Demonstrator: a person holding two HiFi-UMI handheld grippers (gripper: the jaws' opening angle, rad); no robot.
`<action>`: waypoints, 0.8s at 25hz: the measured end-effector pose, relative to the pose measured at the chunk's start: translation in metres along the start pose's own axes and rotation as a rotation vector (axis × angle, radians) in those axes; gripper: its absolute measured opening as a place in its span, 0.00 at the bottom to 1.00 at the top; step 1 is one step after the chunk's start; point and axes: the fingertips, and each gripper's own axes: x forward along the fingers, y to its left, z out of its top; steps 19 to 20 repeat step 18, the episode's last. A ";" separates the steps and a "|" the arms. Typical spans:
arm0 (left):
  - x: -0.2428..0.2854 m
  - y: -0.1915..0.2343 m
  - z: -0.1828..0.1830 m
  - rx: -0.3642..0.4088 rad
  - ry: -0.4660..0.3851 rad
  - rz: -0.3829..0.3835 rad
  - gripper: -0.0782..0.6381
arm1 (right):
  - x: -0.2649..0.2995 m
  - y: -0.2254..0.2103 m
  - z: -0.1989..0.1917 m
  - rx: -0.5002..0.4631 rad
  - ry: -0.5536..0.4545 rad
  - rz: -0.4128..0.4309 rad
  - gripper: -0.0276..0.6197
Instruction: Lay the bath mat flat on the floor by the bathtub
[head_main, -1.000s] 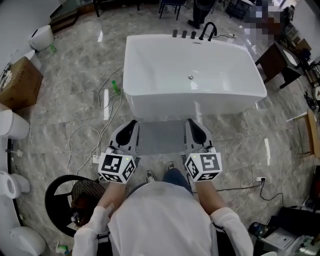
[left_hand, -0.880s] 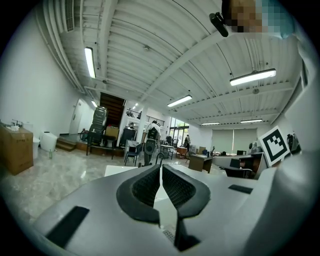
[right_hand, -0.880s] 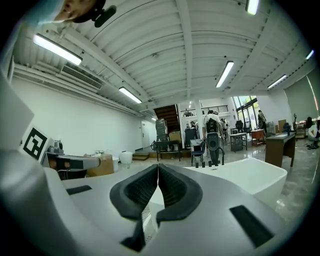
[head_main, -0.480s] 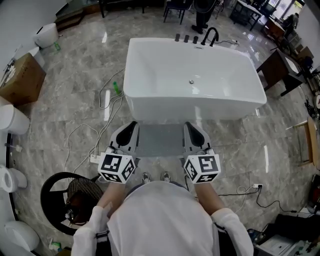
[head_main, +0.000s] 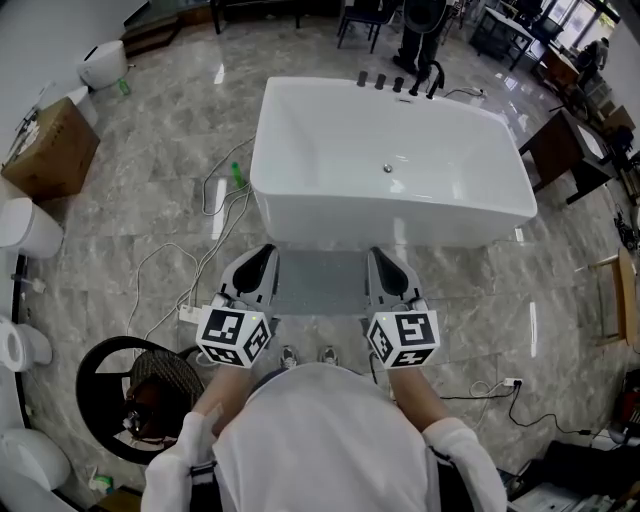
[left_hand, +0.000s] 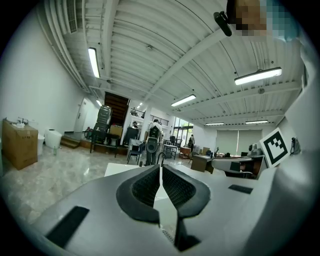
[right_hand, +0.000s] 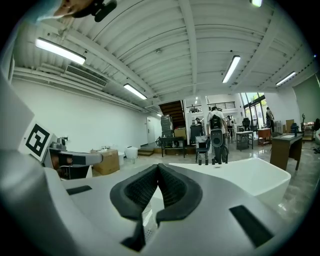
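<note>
Bathtub (head_main: 390, 170) just beyond bath mat (head_main: 322, 282); cardboard box (head_main: 50, 150), green bottle (head_main: 238, 174) left.

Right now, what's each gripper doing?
Left gripper: closed on the bath mat.
Right gripper: closed on the bath mat's other end.

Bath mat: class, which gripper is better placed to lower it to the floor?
Neither alone: left gripper and right gripper each clamp a side of the bath mat, level, before the bathtub.
</note>
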 end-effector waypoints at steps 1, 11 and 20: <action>0.001 0.000 0.000 0.000 0.002 0.002 0.17 | 0.000 -0.001 -0.001 0.000 0.002 0.002 0.09; 0.002 -0.002 0.001 0.019 0.001 0.001 0.17 | 0.000 -0.004 -0.005 0.011 0.004 -0.009 0.09; 0.007 0.002 0.000 0.014 0.009 -0.009 0.17 | 0.004 -0.007 -0.006 0.023 0.005 -0.022 0.09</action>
